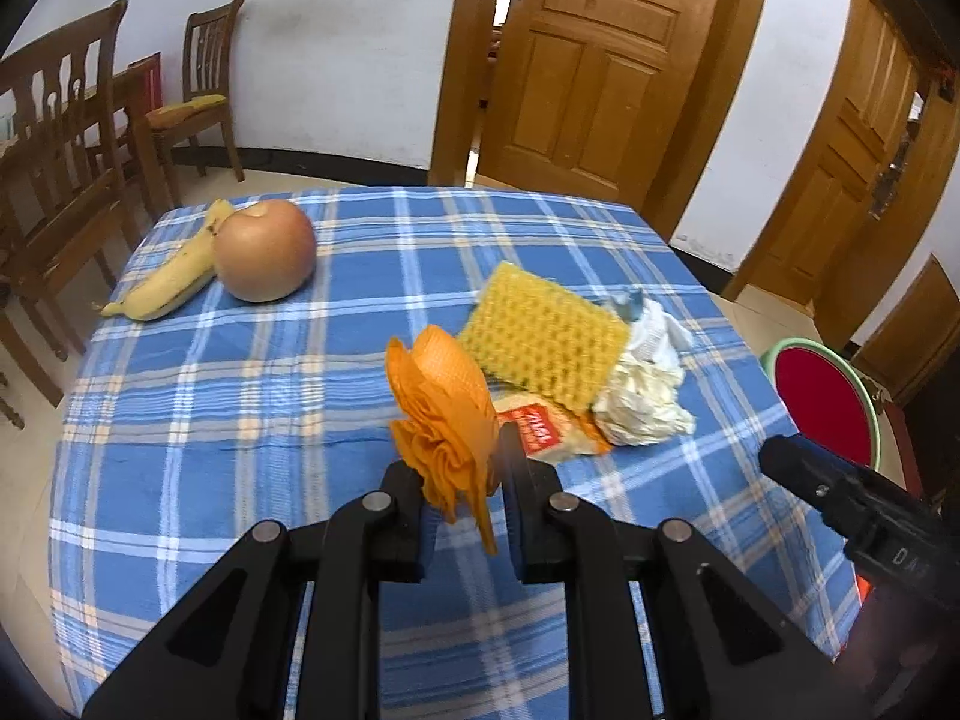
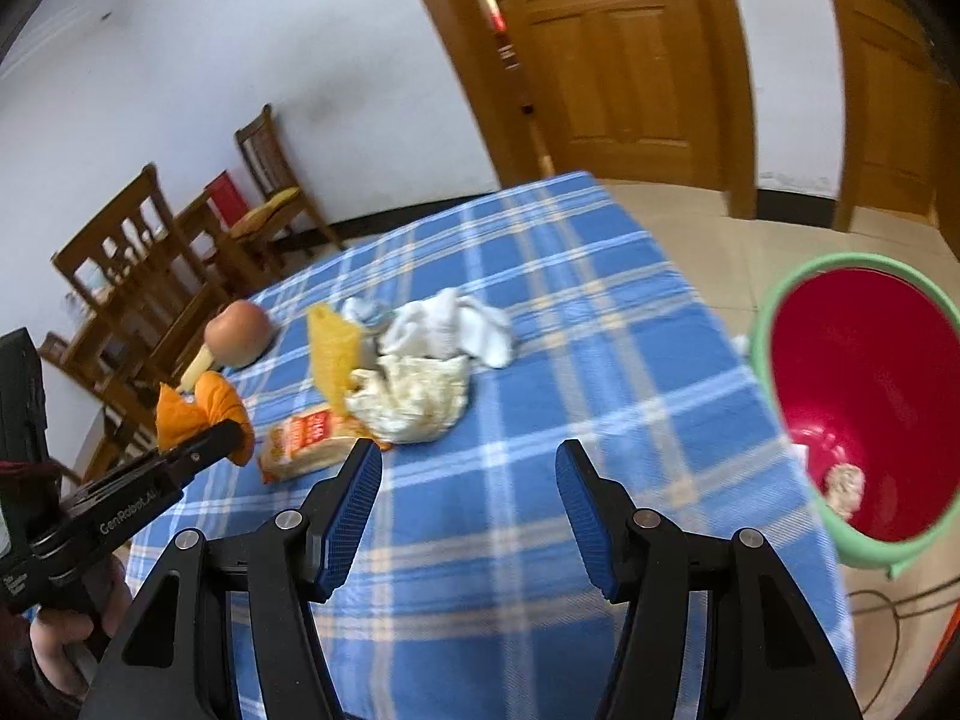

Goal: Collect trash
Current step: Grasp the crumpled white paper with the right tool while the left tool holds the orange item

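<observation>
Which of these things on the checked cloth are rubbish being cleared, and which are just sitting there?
Part of the job:
- orange mesh wad, clamped in the left gripper
- crumpled cream paper
- white tissue
- snack wrapper
- red bin beside the table

Probably just lying about:
- apple
- banana
- yellow sponge
- chairs

White lettering reading "GenRobot.AI" runs along the black side of the left gripper [image 2: 207, 441], seen from the right wrist view; lower on the same body there is more small white print, too small to read. In the left wrist view the black body of the right gripper [image 1: 774, 456] carries pale letters that look like "DA", the rest cut off. The snack packet [image 1: 543, 435] lying on the bench has a red panel with white characters, visible in both views but too blurred to read.
</observation>
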`<state>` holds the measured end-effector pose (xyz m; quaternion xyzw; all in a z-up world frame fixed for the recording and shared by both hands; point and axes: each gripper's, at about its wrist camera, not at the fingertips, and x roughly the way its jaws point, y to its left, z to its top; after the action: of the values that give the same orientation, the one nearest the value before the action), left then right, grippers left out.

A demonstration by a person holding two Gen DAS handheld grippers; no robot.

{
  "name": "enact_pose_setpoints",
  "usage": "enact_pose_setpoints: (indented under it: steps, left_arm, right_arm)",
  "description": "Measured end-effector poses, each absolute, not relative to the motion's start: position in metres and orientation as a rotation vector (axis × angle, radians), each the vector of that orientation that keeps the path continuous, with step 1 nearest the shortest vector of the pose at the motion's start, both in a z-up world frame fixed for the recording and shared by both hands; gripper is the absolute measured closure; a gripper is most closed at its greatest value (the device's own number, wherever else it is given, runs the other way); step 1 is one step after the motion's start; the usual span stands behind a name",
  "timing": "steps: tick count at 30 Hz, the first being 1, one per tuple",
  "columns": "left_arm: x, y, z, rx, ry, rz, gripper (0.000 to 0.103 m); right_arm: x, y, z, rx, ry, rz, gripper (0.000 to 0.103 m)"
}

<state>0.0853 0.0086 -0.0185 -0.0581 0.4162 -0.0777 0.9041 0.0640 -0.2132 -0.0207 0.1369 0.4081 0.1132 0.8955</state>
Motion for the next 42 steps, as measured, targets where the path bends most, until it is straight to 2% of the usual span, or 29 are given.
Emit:
enact_pose_setpoints:
  steps: [3, 4, 6, 17, 18, 21, 23, 28, 33, 42]
  left_arm:
    - [0.086, 0.014, -0.021, -0.131, 0.864, -0.153, 0.086]
    - [0.087, 0.015, -0.022, -0.135, 0.866, -0.152, 0.086]
    - [0.087, 0.019, -0.024, -0.142, 0.869, -0.151, 0.086]
    - [0.088, 0.031, -0.029, -0.169, 0.87, -0.151, 0.086]
    - [0.088, 0.031, -0.029, -0.171, 0.871, -0.152, 0.086]
    - [0.089, 0.031, -0.031, -0.174, 0.873, -0.162, 0.086]
    - [0.089, 0.03, -0.033, -0.175, 0.875, -0.171, 0.086]
    - [0.087, 0.025, -0.032, -0.171, 0.872, -0.193, 0.086]
    - [0.084, 0.019, -0.028, -0.169, 0.864, -0.208, 0.086]
    - [0.076, -0.002, -0.015, -0.15, 0.849, -0.258, 0.086]
  right_arm:
    - [0.077, -0.198, -0.026, 0.275, 0.866, 0.267, 0.04]
    - [0.082, -0.192, -0.029, 0.266, 0.874, 0.277, 0.034]
    - [0.091, -0.181, -0.034, 0.24, 0.888, 0.293, 0.029]
    - [0.124, -0.165, -0.056, 0.199, 0.921, 0.247, 0.029]
    - [0.126, -0.167, -0.058, 0.204, 0.925, 0.245, 0.03]
    - [0.13, -0.166, -0.063, 0.216, 0.939, 0.244, 0.041]
    - [0.13, -0.164, -0.063, 0.202, 0.933, 0.236, 0.055]
    - [0.125, -0.167, -0.062, 0.24, 0.924, 0.241, 0.067]
    - [0.115, -0.172, -0.055, 0.255, 0.907, 0.245, 0.072]
    - [0.08, -0.193, -0.033, 0.29, 0.848, 0.232, 0.072]
